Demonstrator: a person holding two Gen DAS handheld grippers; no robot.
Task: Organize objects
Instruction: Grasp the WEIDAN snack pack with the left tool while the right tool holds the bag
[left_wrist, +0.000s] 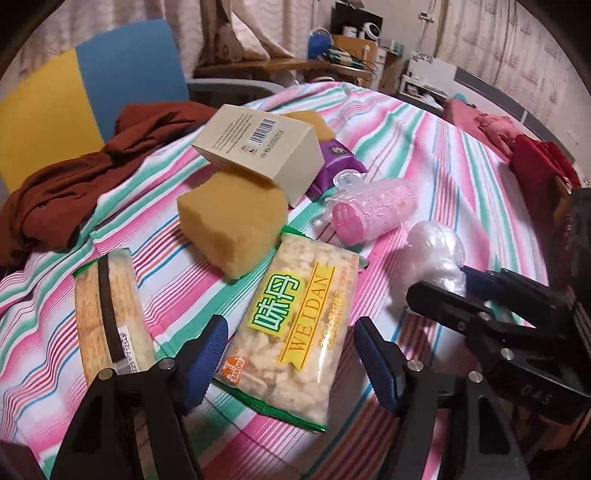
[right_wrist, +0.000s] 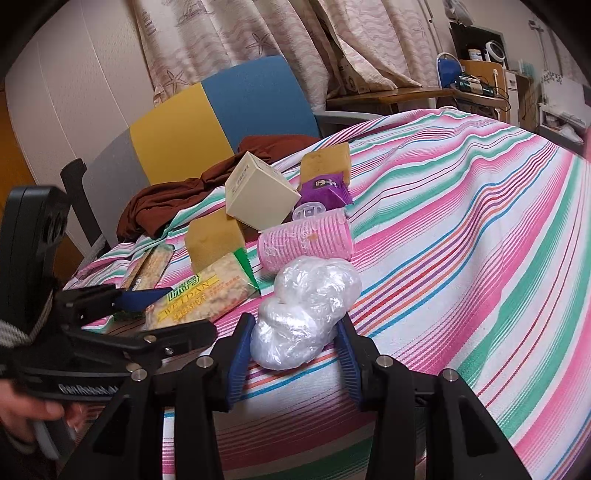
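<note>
Plastic bag wad (right_wrist: 306, 314) lies on the striped bed (right_wrist: 461, 240), squarely between the right gripper (right_wrist: 293, 354) fingers, whose blue pads sit just beside it or barely touching; whether they are pressing yet is hard to tell. To grip well, I would clench slowly, since the crinkly film looks soft and may squirt forward. Ahead of those fingers lies a pink cup stack (right_wrist: 306, 240). The left gripper (left_wrist: 291, 358) is spread wide, its fingers straddling the near end of a snack packet (left_wrist: 295, 325), with a yellow sponge (left_wrist: 232, 225) beyond the tips and a cardboard box (left_wrist: 258, 147) resting on it.
</note>
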